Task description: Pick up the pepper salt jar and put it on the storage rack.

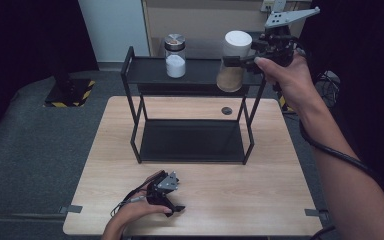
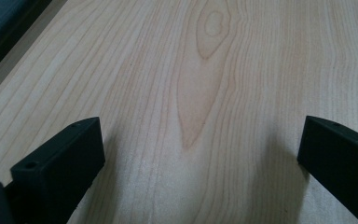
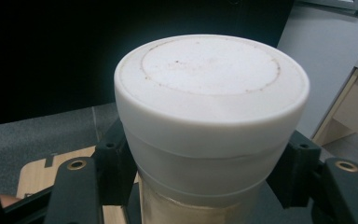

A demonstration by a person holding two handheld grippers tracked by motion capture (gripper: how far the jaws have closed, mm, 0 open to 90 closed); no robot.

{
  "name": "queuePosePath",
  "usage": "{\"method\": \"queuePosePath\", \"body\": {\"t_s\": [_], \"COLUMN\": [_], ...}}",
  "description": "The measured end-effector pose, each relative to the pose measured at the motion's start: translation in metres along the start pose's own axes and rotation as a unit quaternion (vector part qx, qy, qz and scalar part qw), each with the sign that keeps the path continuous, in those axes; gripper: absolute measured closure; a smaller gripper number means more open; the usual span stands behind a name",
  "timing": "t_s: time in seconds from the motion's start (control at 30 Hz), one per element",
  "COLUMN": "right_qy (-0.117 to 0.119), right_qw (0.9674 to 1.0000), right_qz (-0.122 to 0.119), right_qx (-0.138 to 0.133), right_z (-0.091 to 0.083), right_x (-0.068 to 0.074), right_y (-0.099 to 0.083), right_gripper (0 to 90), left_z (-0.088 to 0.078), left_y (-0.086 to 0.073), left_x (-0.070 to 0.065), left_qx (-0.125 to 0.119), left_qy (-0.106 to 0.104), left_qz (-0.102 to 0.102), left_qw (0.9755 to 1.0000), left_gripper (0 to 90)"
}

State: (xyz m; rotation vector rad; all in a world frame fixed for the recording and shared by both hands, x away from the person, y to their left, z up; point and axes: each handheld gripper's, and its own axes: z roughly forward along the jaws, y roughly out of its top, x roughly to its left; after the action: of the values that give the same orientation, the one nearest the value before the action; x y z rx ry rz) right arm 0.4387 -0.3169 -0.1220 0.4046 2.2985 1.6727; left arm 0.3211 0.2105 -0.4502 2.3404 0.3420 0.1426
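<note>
Two jaws of right gripper (image 1: 240, 61) clamping white-lidded jar (image 1: 234, 61) upper right, keeping it upright over rack (image 1: 145, 70); left gripper (image 1: 172, 202) idling open, you're resting it lower centre.

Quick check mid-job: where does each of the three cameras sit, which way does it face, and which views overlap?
High view: above the near table edge, facing forward and down on the black two-tier metal rack; both forearms show.
Left gripper view: rides the left gripper, facing the light wooden tabletop; jaws wide apart.
Right gripper view: rides the right gripper, jaws clamping the white-lidded jar of tan powder.
Shared: that jar also appears from above.
</note>
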Motion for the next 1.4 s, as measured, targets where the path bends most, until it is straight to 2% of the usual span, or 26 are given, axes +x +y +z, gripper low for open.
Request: {"method": "queuePosePath", "body": {"t_s": [0.4,0.87,1.4], "right_qy": [-0.009,-0.029,-0.037], "right_qw": [0.9999,0.9992,0.9983], "right_qz": [0.006,0.024,0.036], "right_qx": [0.004,0.014,0.026], "right_z": [0.025,0.043,0.059], "right_x": [-0.013,-0.026,-0.031], "right_y": [0.011,0.006,0.003], "right_gripper": [36.5,36.5,36.5], "left_z": [0.000,0.000,0.000], "left_y": [0.000,0.000,0.000], "left_x": [-0.001,0.000,-0.001], "left_qx": [0.000,0.000,0.000], "left_qy": [0.001,0.001,0.001], "left_qz": [-0.001,-0.001,0.000], "left_qw": [1.0000,1.0000,1.0000], "left_gripper": [0.0,0.0,0.0]}}
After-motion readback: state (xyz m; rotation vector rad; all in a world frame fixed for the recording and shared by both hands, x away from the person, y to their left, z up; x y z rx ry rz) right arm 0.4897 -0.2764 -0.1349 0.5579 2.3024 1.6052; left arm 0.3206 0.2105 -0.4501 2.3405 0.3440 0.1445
